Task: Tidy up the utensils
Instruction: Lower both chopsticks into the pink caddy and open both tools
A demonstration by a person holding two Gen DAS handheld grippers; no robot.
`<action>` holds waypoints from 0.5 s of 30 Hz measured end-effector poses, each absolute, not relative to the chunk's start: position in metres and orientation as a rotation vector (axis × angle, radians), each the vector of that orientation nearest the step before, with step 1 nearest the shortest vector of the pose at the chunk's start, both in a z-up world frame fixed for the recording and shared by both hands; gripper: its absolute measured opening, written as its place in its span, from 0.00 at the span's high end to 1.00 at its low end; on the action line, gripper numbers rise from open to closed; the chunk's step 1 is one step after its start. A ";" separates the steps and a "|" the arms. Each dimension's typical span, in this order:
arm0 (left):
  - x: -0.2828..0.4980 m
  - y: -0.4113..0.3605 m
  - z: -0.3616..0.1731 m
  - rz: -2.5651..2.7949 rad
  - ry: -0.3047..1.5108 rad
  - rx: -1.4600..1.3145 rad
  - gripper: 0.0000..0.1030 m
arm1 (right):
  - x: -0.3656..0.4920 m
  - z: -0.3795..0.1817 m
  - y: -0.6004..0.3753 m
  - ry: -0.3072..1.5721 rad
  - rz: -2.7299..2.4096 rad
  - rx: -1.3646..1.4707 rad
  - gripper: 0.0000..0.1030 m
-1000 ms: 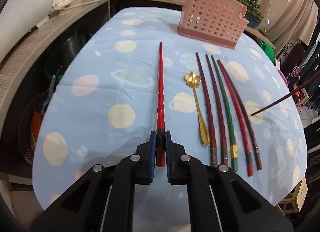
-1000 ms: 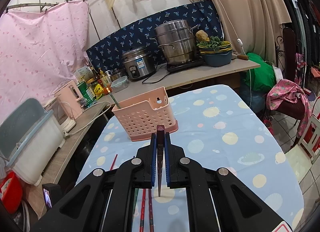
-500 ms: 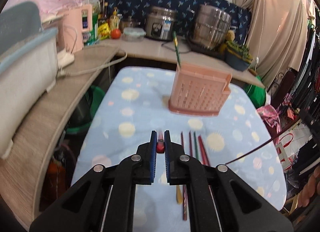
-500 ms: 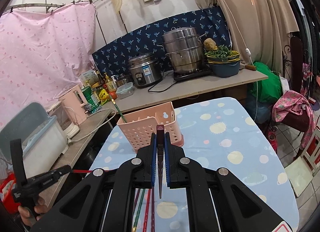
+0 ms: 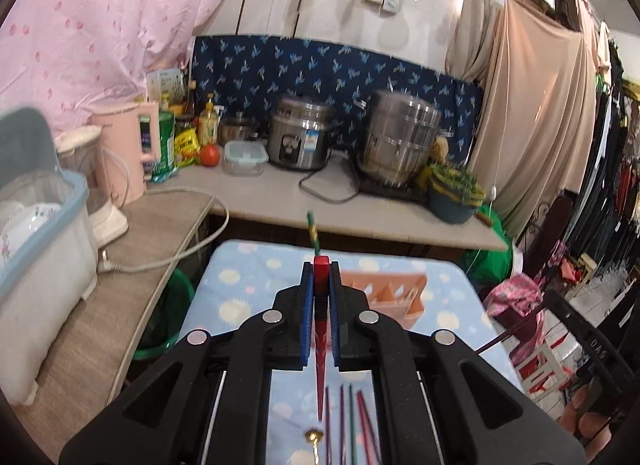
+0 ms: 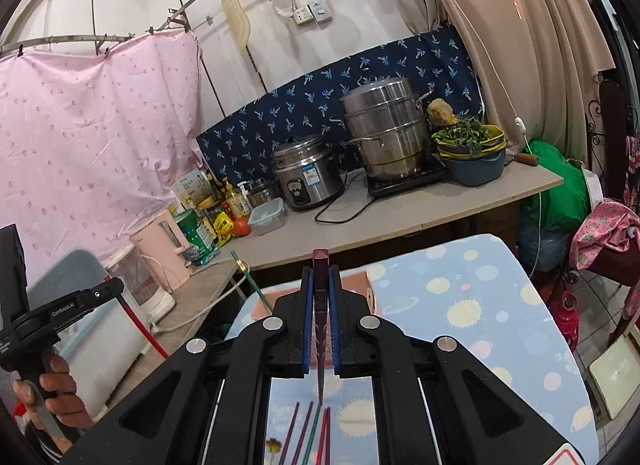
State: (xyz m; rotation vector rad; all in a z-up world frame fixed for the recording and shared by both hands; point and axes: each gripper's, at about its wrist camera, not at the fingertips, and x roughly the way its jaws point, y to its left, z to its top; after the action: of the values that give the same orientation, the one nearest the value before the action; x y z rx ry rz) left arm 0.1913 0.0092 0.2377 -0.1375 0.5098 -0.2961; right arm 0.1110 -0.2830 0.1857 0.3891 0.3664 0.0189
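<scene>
My left gripper (image 5: 320, 277) is shut on a red chopstick (image 5: 320, 369) held upright, tip down, above the table. My right gripper (image 6: 320, 281) is shut on a dark maroon chopstick (image 6: 321, 345), also tip down. The pink utensil basket (image 5: 384, 291) stands on the table beyond the left gripper, with a green chopstick (image 5: 313, 233) standing in it. In the right wrist view the basket (image 6: 370, 285) is mostly hidden behind the gripper. Several chopsticks (image 5: 352, 421) and a gold spoon (image 5: 314, 439) lie on the cloth below. The left gripper (image 6: 80, 305) shows at the left of the right wrist view.
The table has a light blue spotted cloth (image 6: 480, 305). A counter (image 5: 280, 197) behind holds a rice cooker (image 5: 300, 139), a steel steamer pot (image 5: 400, 141), a pink kettle (image 5: 128, 149) and bottles. A plastic bin (image 5: 36, 225) stands at the left.
My left gripper has lifted the red chopstick off the table and tilted up, so it now hangs tip down. My right gripper has risen slightly with its chopstick.
</scene>
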 end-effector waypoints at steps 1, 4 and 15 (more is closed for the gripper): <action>0.194 0.008 0.245 -0.300 0.489 -0.143 0.93 | 0.117 0.191 -0.285 0.354 0.021 0.398 0.93; 0.206 0.002 0.270 -0.301 0.419 -0.164 0.93 | 0.139 0.204 -0.292 0.324 0.033 0.429 0.93; 0.277 -0.025 0.286 -0.291 0.339 -0.220 0.93 | 0.210 0.219 -0.309 0.267 0.029 0.503 0.93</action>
State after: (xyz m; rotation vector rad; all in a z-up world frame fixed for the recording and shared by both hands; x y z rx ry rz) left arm 0.2769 -0.0246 0.2856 -0.2204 0.3389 -0.2912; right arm 0.2104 -0.3086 0.2188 0.5029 0.2667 0.0288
